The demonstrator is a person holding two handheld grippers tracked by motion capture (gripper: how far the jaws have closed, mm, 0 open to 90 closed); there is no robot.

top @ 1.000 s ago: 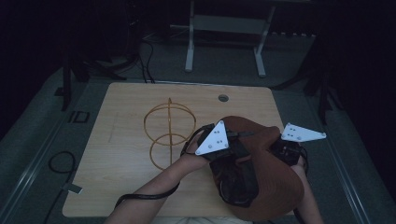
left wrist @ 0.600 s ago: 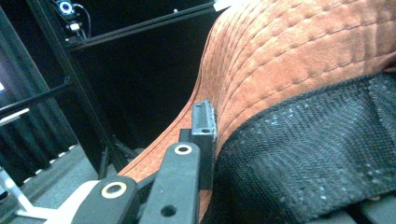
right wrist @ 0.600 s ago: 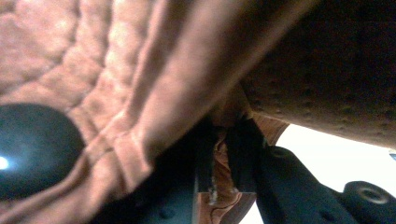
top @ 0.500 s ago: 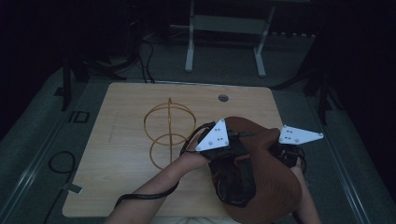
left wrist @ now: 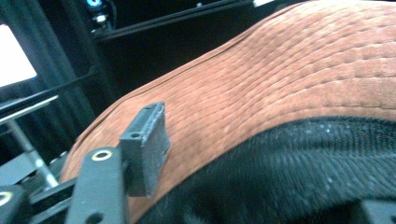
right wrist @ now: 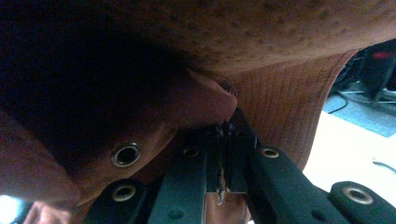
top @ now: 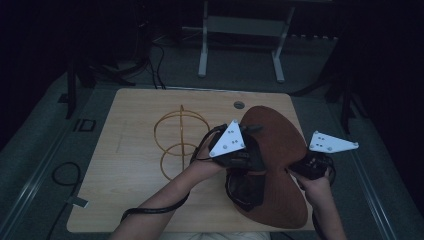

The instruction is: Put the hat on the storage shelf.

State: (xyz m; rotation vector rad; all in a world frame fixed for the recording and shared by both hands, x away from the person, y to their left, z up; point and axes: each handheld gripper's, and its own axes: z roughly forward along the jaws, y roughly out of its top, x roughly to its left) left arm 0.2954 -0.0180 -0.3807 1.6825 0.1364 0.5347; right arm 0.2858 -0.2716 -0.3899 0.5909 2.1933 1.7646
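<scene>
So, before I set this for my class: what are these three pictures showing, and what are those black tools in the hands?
A person sits at a wooden table and holds a hand-operated gripper in each hand; no robot arm is involved. The high view looks down from above. The other two pictures come from cameras riding on each gripper, looking along its black jaws. On the table stands a gold wire stand and lies a large brown hat with a black inner lining. The left gripper has just been opening, its jaws apart around the hat's crown. The right gripper has just closed and pinches the hat's brim.
</scene>
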